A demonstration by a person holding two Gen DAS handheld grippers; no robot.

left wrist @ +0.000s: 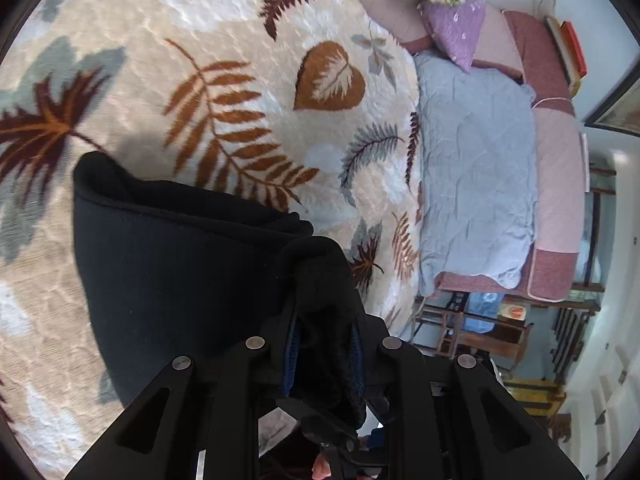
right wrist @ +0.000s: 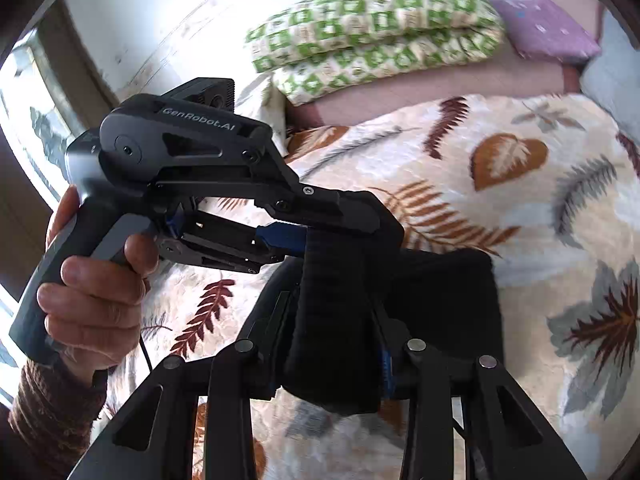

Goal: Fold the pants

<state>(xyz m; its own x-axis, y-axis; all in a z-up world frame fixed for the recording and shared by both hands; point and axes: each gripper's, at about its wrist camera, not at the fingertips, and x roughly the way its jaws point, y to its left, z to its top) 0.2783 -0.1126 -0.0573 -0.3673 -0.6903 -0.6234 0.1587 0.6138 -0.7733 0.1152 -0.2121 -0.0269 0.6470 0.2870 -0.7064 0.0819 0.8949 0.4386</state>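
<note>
The black pants (left wrist: 176,264) hang folded above a leaf-patterned blanket (left wrist: 240,92). My left gripper (left wrist: 324,320) is shut on a bunched edge of the pants. In the right wrist view, my right gripper (right wrist: 336,344) is shut on a ribbed black part of the pants (right wrist: 332,300), probably the waistband. The left gripper (right wrist: 344,220) also shows there from the side, clamped on the same cloth right above my right gripper. The rest of the pants (right wrist: 448,300) hangs behind, over the blanket (right wrist: 520,200).
A light blue quilt (left wrist: 476,168) lies on a pink mattress (left wrist: 560,184) at the right. A purple pillow (left wrist: 456,32) and a green checked pillow (right wrist: 372,24) lie by the wall. Wooden furniture (left wrist: 480,332) stands beyond the bed's edge.
</note>
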